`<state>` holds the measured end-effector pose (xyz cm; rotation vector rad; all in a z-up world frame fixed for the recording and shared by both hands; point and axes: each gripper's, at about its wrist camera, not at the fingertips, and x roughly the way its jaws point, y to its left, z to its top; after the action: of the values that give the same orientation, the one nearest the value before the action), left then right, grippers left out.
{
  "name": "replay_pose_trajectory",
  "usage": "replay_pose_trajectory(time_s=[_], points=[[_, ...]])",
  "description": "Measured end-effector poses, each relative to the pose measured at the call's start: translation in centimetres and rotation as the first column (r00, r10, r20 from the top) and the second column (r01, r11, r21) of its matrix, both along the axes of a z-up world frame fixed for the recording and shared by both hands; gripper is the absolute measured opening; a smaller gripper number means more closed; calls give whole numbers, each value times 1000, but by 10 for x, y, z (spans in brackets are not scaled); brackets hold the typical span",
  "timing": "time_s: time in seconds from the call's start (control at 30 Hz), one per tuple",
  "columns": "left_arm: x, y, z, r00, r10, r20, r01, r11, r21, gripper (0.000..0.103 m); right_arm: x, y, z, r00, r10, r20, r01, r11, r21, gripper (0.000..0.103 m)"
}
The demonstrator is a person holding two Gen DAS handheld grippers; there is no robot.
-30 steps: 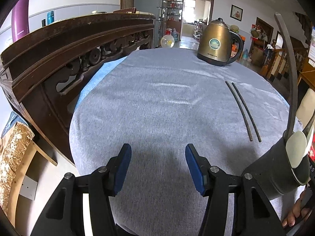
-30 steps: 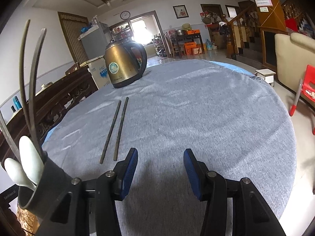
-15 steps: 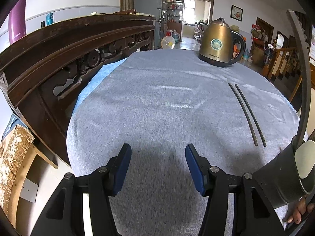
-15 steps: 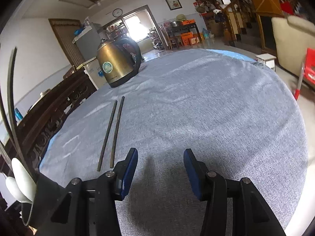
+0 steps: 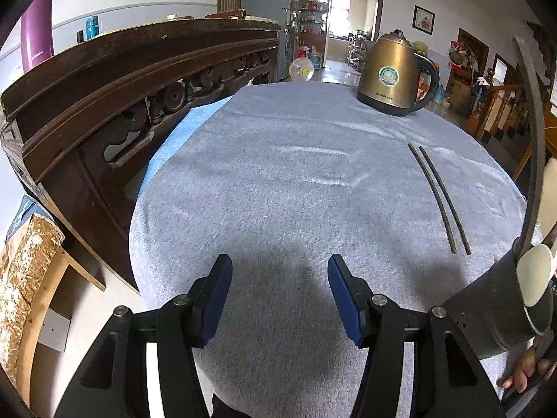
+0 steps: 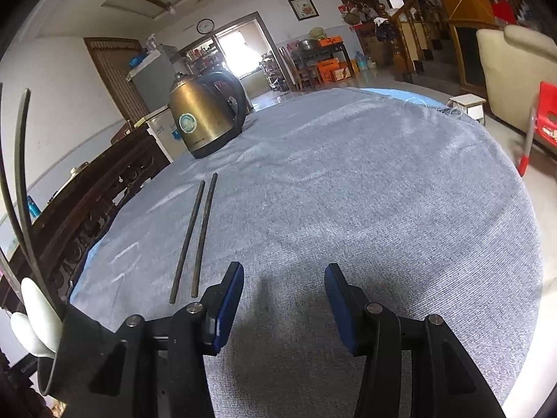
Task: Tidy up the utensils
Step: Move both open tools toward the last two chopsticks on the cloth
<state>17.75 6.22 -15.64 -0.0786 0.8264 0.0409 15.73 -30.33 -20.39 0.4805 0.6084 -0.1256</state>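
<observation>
Two dark chopsticks [image 5: 439, 196] lie side by side on the grey tablecloth; they also show in the right wrist view [image 6: 195, 235]. A dark grey utensil holder [image 5: 494, 308] stands at the near table edge, holding a white spoon [image 5: 534, 280] and dark chopsticks; it also shows in the right wrist view [image 6: 75, 351]. My left gripper [image 5: 276, 294] is open and empty above the cloth, left of the holder. My right gripper [image 6: 283, 304] is open and empty, just right of the chopsticks' near ends.
A brass electric kettle [image 5: 391, 75] stands at the far side of the round table [image 5: 278, 181]. A carved dark wooden bench back [image 5: 122, 97] runs along the table's left edge. A red chair [image 6: 544, 123] and sofa stand off to the right.
Both grippers drifted back and tilted slightly; the chopsticks and kettle sit a little lower in the right view. The jaws stayed open.
</observation>
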Motion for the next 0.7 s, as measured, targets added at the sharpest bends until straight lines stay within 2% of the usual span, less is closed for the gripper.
replay_pose_trajectory(time_s=[0.7], points=[[-8,16,10,1000,0,25,0,1000,23,58,6,-6,-6,998,-38,-59,39,999,10,52]])
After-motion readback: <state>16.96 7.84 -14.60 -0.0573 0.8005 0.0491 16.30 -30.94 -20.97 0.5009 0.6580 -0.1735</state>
